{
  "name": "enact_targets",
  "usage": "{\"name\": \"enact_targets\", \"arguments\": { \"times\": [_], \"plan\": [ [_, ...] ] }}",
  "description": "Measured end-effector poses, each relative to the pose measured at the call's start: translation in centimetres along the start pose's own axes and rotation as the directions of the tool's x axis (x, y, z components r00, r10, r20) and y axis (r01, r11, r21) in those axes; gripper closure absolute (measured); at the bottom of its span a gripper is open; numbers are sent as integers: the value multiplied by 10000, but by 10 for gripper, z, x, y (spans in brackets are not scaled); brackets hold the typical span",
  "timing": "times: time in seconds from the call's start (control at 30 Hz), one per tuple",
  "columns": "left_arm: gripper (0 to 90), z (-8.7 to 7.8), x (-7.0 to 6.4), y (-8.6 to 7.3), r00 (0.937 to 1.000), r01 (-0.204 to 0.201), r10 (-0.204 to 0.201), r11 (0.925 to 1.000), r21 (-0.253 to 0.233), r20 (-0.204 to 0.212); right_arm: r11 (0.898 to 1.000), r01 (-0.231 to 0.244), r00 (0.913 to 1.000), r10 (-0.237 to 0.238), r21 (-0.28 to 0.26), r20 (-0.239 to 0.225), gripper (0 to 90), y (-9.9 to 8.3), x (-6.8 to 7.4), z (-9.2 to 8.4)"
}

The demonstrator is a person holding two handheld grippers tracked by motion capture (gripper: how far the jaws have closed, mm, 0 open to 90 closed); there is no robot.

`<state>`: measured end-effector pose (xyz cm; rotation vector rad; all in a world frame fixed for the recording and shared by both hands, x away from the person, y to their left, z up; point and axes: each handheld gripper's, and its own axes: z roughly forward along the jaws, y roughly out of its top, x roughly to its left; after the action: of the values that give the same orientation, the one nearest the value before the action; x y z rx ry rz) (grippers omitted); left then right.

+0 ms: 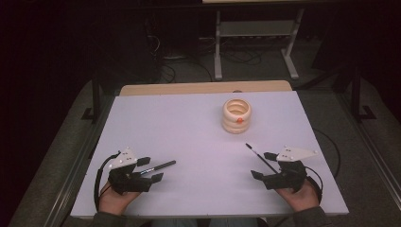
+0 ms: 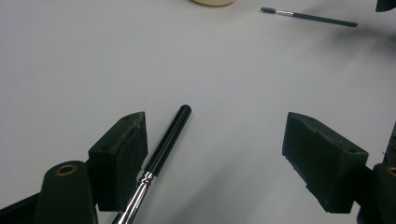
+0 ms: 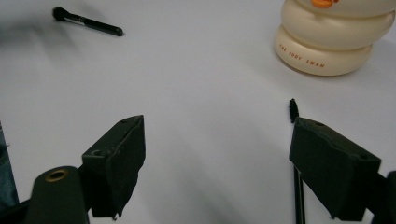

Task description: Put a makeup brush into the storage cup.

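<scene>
Black makeup brush (image 1: 158, 166) lies flat on the white table (image 1: 189, 132), right at my left tongs (image 1: 150, 169). From the left gripper view, its handle (image 2: 168, 140) sits just beside the inner face of the left-hand jaw, nearly touching, with lots of gap to the other jaw. Jaws stand wide, holding nothing. Long axis runs roughly along the direction the tongs point: handle end away from me, metal collar (image 2: 140, 196) back toward the base of the jaws. So it's off-centre in the gap; I'd judge I need to shift sideways toward that jaw's side, or turn the wrist, before closing, since a grip along the length would be poor.

Second thin brush (image 1: 259, 157) lies by my right tongs (image 1: 262, 165), bristle tip (image 3: 293, 109) pointing away toward the cream stacked-ring pot (image 1: 237, 115). In the right gripper view, its stem (image 3: 299, 200) runs under the right-hand jaw, again lengthwise. Right tongs also wide apart and empty.

Each brush has its own nearer hand: thick one left, thin one right. The pot stands well apart from both, nearer the right side. Neither brush is lifted yet.
</scene>
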<state>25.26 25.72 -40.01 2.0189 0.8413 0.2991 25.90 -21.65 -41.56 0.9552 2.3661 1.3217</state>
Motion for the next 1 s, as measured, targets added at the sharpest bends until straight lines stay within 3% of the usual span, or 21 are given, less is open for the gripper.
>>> {"name": "enact_targets", "arguments": {
  "times": [0.23,0.87,1.0],
  "plan": [
    [233,-1,-2,0,9998,-210,209,9998,76,56,10000,-56,10000,56,-5,-32,170,-1,-1,-1],
    [231,-10,7,3,9999,49,-57,9981,614,116,9997,227,9997,-226,59,-73,163,4,9,0],
    [235,-10,12,11,9996,-275,269,9962,821,88,9997,225,9997,-226,112,89,163,4,9,-3]
  ]
}}
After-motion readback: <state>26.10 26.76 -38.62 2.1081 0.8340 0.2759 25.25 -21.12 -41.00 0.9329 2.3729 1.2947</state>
